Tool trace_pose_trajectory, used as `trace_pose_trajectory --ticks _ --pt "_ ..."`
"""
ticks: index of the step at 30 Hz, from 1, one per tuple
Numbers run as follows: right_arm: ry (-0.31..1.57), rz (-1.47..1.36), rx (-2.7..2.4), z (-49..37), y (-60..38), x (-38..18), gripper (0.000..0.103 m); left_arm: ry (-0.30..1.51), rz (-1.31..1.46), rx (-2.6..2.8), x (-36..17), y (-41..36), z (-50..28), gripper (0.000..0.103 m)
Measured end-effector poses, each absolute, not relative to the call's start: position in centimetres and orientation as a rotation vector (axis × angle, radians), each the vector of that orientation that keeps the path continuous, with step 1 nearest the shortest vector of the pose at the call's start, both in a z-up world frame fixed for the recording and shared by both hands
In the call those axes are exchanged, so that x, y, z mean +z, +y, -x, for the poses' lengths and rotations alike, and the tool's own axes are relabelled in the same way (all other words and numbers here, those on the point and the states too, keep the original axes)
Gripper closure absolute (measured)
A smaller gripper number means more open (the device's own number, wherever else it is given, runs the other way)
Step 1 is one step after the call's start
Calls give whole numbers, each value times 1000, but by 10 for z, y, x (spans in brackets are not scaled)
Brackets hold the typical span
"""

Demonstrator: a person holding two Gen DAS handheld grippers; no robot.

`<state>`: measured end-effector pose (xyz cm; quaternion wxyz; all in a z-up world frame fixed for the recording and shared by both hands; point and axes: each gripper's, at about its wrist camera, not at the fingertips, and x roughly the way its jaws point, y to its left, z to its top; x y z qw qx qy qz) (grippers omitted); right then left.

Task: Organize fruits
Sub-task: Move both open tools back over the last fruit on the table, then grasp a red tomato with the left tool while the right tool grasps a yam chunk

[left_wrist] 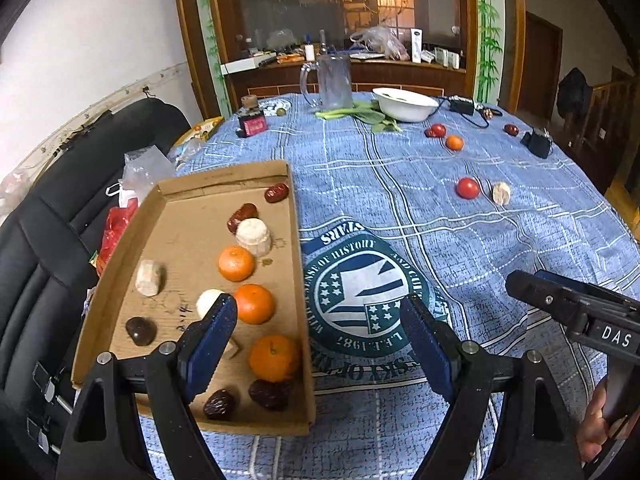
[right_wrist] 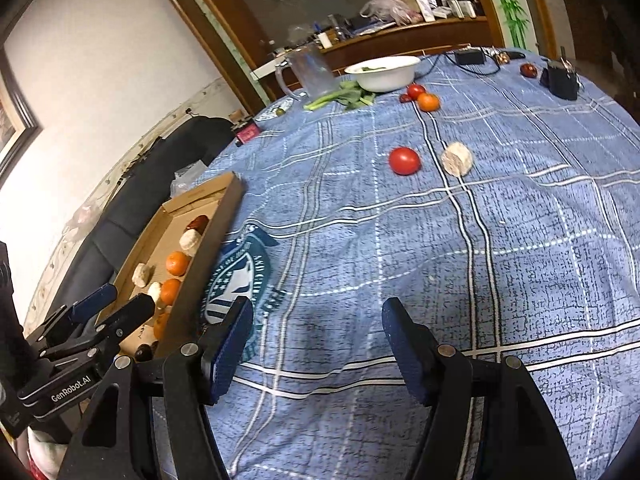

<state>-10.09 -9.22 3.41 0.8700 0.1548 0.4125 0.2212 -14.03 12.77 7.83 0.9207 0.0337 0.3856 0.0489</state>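
A cardboard tray (left_wrist: 192, 196) lies at the table's left edge, also in the right wrist view (right_wrist: 224, 208). It holds three oranges (left_wrist: 254, 304), several dark red dates (left_wrist: 242, 216) and pale round pieces (left_wrist: 253, 237). On the blue cloth lie a red tomato (left_wrist: 467, 188) (right_wrist: 405, 161), a pale piece (left_wrist: 501, 193) (right_wrist: 457, 159), and farther off an orange (left_wrist: 455, 143) (right_wrist: 428, 102) with a red fruit (left_wrist: 438, 130) (right_wrist: 415, 91). My left gripper (left_wrist: 320, 320) is open and empty over the tray's near right wall. My right gripper (right_wrist: 318, 328) is open and empty above bare cloth.
At the far side stand a glass mug (left_wrist: 332, 80), a white bowl (left_wrist: 404, 104), green leaves (left_wrist: 360, 114), a dark date (left_wrist: 511, 129) and black devices (left_wrist: 538, 142). A black chair (left_wrist: 48, 240) with bags stands left of the table.
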Motion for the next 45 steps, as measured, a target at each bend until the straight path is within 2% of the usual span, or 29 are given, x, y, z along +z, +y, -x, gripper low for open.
trace_pose_trajectory --ticks 7,14,24,26,30,32,35,45 --pt "881 -346 439 89 -108 28 32 822 -78 69 69 120 129 20" --pt "850 -283 329 66 -148 46 32 854 -29 24 63 118 115 20" --pt "899 -146 226 -9 -156 34 32 866 15 -72 66 92 76 20" --pt "902 -110 220 -24 -150 30 42 868 17 -83 65 86 65 20" --pt "915 -61 223 -50 -139 19 50 878 17 -99 61 74 43 20" --pt "921 -46 233 -57 -135 15 62 886 20 -116 57 67 30 20" --pt "920 -68 276 -65 -134 9 73 898 16 -132 52 54 11 21" --pt "916 -197 219 -62 -171 11 73 922 41 -213 31 11 -51 21"
